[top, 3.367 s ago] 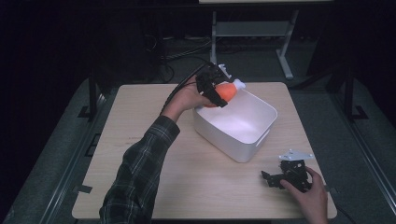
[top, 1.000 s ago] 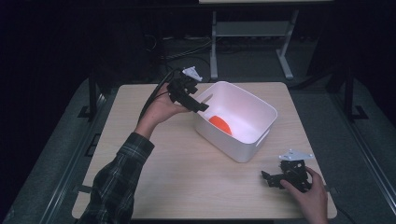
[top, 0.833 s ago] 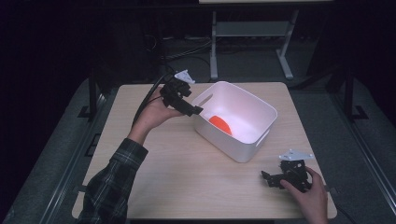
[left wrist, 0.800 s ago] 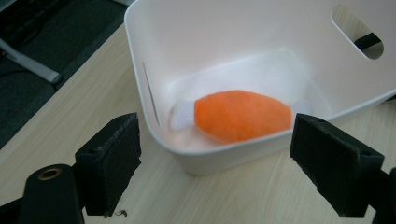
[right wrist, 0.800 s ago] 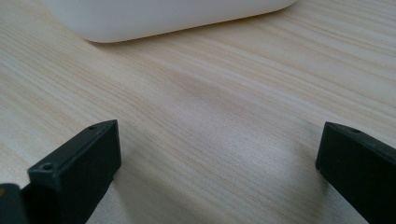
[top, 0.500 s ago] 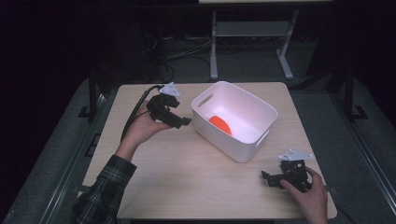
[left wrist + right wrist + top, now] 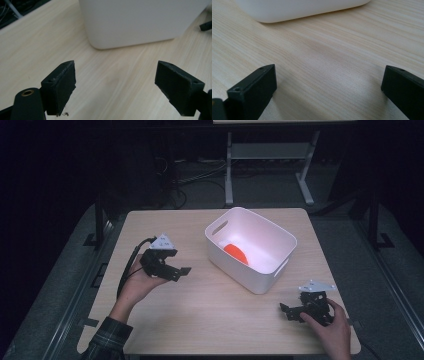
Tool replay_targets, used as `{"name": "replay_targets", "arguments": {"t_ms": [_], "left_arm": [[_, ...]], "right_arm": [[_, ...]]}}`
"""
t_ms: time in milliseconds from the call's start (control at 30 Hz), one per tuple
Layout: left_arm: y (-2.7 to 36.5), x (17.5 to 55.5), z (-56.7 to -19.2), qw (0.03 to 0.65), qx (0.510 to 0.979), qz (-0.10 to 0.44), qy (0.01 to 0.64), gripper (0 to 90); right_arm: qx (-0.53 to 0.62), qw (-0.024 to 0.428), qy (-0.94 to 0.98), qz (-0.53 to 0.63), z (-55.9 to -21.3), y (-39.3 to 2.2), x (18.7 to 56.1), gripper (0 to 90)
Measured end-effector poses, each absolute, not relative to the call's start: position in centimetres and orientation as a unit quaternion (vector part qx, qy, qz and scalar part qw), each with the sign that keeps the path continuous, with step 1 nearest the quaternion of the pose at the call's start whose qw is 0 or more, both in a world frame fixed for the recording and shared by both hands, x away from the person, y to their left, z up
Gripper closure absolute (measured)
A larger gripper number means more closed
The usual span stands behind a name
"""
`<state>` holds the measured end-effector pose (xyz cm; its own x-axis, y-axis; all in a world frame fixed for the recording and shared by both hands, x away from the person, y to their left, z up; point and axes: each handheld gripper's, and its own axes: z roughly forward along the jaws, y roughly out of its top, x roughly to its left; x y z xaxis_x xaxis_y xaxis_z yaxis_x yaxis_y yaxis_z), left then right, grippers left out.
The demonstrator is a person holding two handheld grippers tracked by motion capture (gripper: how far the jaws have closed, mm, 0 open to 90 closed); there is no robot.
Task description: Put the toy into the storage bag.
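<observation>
Currently: my left gripper (image 7: 172, 268) and right gripper (image 7: 295, 312), fingers wide apart, empty. Risk: nudging bin (image 7: 250, 249) holding orange item (image 7: 235, 252) across counter (image 7: 210, 320).

One white bin (image 7: 251, 249) stands on the single worktop (image 7: 210, 310). Inside the bin lies one orange object (image 7: 235, 252). Two claws are present: one left claw (image 7: 180, 271) to the left of the bin, one right claw (image 7: 289, 311) in front of the bin toward its right. Two hands hold them, one each.
</observation>
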<state>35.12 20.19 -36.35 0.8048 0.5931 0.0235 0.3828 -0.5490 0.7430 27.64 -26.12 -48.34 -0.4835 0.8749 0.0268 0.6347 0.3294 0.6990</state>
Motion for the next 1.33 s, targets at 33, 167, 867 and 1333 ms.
{"name": "replay_targets", "arguments": {"t_ms": [33, 167, 867, 1333], "left_arm": [[20.4, 34.8, -36.7, 0.382, 0.869, 0.136, 0.282, 16.3], [21.2, 33.5, -38.2, 0.384, 0.865, 0.139, 0.292, 16.3], [24.0, 28.0, -43.7, 0.384, 0.850, 0.160, 0.323, 16.3], [25.5, 26.4, -46.0, 0.359, 0.857, 0.154, 0.338, 12.8]], "right_arm": [[0.475, 0.180, 0.795, 0.331, -48.3, -26.1, 27.6, 0.0], [0.475, 0.181, 0.795, 0.331, -48.3, -26.1, 27.6, 0.0], [0.475, 0.181, 0.795, 0.331, -48.3, -26.1, 27.6, 0.0], [0.476, 0.181, 0.794, 0.331, -48.3, -26.1, 27.6, 0.0]]}}
